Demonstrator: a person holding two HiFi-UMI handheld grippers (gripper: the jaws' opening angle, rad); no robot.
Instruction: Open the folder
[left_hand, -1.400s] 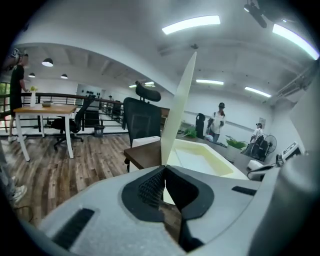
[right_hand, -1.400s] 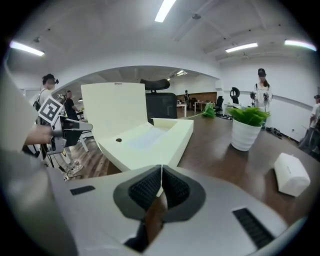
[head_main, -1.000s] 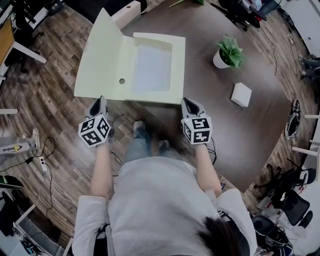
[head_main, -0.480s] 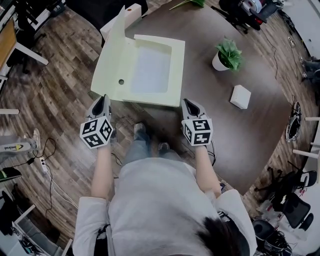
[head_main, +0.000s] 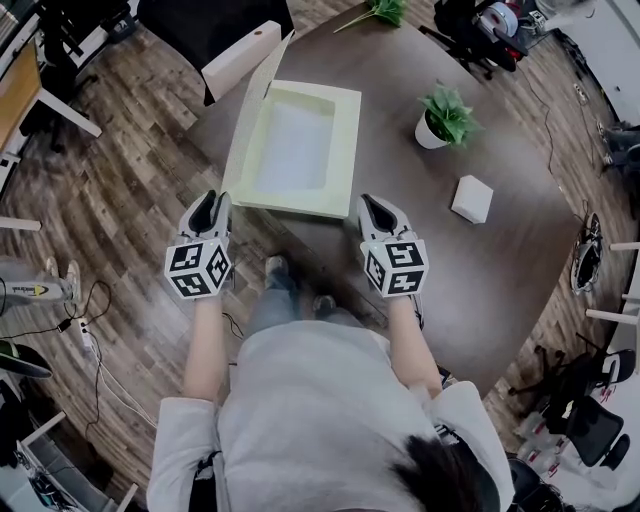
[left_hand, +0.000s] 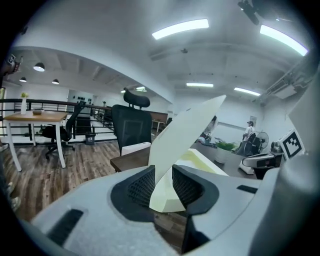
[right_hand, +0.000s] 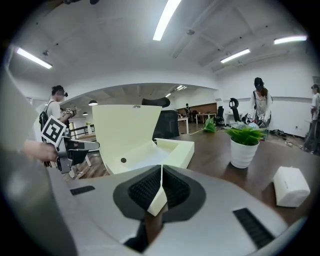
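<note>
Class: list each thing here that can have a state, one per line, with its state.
Folder: open, lid standing nearly upright along its left edge.
Left gripper: shut on the lid.
Right gripper: shut on the folder's near right corner.
Plant: upright in its pot.
White box: lying flat, untouched.

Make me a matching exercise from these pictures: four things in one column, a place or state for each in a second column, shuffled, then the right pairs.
Things
1. folder cover
2. potted plant
3. white box
4. right gripper

Places or states
A. shut on the folder base at its near corner
B. farthest right on the table
C. raised steeply, between the left gripper's jaws
D. green leaves, white pot, stands right of the folder base

Pairs: 1-C, 2-D, 3-B, 4-A
</note>
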